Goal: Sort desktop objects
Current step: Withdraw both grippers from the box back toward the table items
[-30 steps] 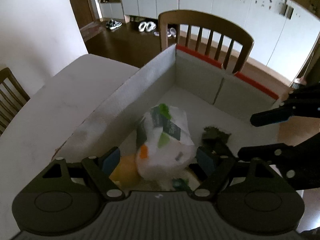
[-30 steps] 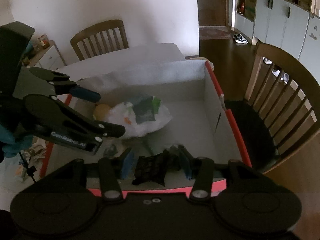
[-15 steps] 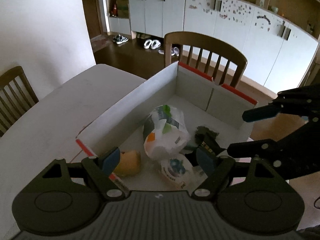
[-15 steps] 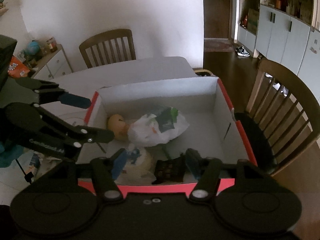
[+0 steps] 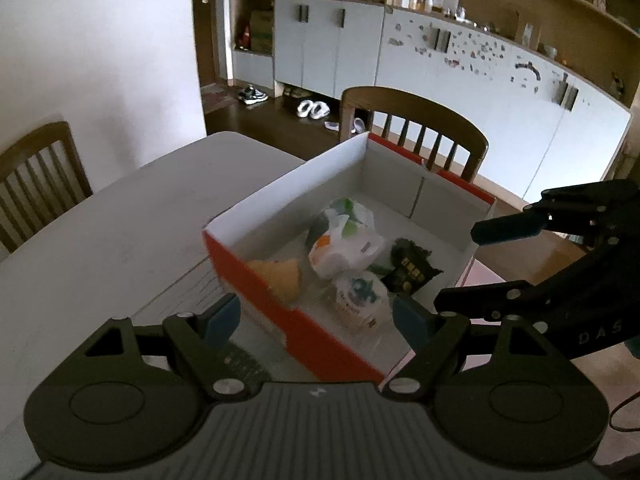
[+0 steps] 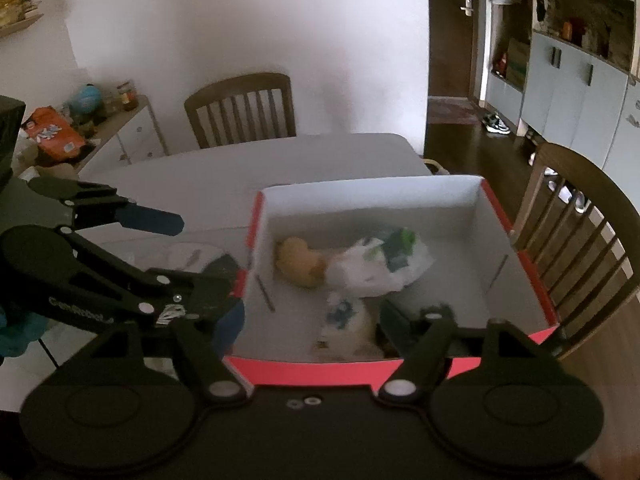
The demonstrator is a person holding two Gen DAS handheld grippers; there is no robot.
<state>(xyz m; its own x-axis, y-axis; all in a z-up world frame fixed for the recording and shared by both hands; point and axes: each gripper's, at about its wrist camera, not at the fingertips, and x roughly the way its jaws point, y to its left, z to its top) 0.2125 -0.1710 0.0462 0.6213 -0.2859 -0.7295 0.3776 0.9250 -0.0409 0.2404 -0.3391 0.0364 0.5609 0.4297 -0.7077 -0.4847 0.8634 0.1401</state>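
Desktop objects lie in the red-edged box (image 5: pixel 256 276) at frame centre: a white cup (image 5: pixel 358 300) nearest, then a dark packet (image 5: pixel 410 274), a white bag (image 5: pixel 344 248) and a tan item (image 5: pixel 280 276). Left gripper (image 5: pixel 316 316) is spread wide and empty; right gripper (image 6: pixel 312 320) is opening, nothing pinched. Lift both above the box rim before travelling. Chairs (image 5: pixel 416 128) stand beyond the table (image 5: pixel 100 240).

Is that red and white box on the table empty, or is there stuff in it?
Not empty. The box holds a white plastic bag, a yellowish lump, a dark packet and a small printed pack.
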